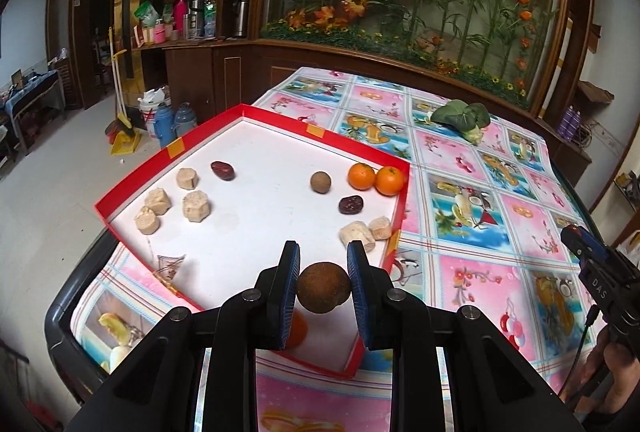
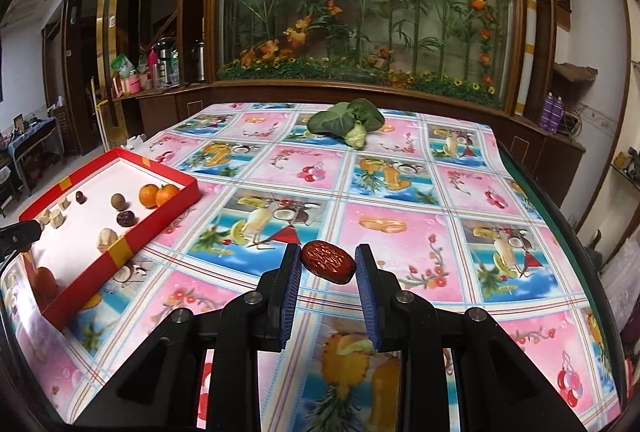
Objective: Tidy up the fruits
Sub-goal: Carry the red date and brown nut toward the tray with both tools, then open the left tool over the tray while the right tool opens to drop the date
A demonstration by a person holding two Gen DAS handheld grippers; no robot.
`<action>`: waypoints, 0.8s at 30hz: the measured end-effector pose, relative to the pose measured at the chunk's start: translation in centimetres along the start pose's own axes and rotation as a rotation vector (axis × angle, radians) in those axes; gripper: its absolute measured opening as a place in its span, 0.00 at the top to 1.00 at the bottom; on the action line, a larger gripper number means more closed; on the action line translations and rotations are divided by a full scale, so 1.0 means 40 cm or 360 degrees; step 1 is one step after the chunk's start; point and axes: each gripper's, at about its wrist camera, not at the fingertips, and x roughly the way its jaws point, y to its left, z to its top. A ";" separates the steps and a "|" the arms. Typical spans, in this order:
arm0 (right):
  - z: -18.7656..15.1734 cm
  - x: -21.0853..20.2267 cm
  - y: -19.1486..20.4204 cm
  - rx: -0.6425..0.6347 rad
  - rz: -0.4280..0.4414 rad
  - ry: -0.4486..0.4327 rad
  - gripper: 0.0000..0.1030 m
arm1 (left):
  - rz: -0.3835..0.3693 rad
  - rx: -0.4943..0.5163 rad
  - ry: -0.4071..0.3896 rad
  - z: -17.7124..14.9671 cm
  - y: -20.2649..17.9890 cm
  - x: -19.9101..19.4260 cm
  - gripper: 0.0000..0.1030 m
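My left gripper [image 1: 323, 256] is shut on a round brown longan [image 1: 323, 287] and holds it over the near part of the red tray [image 1: 172, 151]. On the tray's white floor lie another longan [image 1: 321, 182], two oranges [image 1: 376, 177], two dark red dates [image 1: 222, 170], and several pale cut chunks [image 1: 195, 205]. An orange [image 1: 297, 330] lies partly hidden under the left finger. My right gripper [image 2: 328, 252] is shut on a red date [image 2: 329, 261], above the tablecloth to the right of the tray [image 2: 116, 252].
A patterned pink and blue tablecloth [image 2: 400, 191] covers the table. A green leafy vegetable [image 2: 348, 121] lies at the far side. A wood cabinet with a flower display [image 2: 360, 11] stands behind the table. The right gripper shows at the right edge of the left wrist view [image 1: 600, 272].
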 end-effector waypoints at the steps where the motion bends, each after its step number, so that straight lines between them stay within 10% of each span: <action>1: 0.000 -0.001 0.005 -0.0009 0.0005 -0.0005 0.72 | 0.0006 0.0001 -0.0002 0.001 0.004 0.000 0.77; 14: 0.036 -0.008 0.068 -0.0050 0.0124 -0.0038 0.72 | 0.0136 0.0014 -0.0024 0.024 0.042 0.011 0.77; 24: 0.110 0.032 0.253 -0.0118 0.0464 -0.0030 0.73 | 0.0301 0.0017 -0.0010 0.065 0.113 0.071 0.77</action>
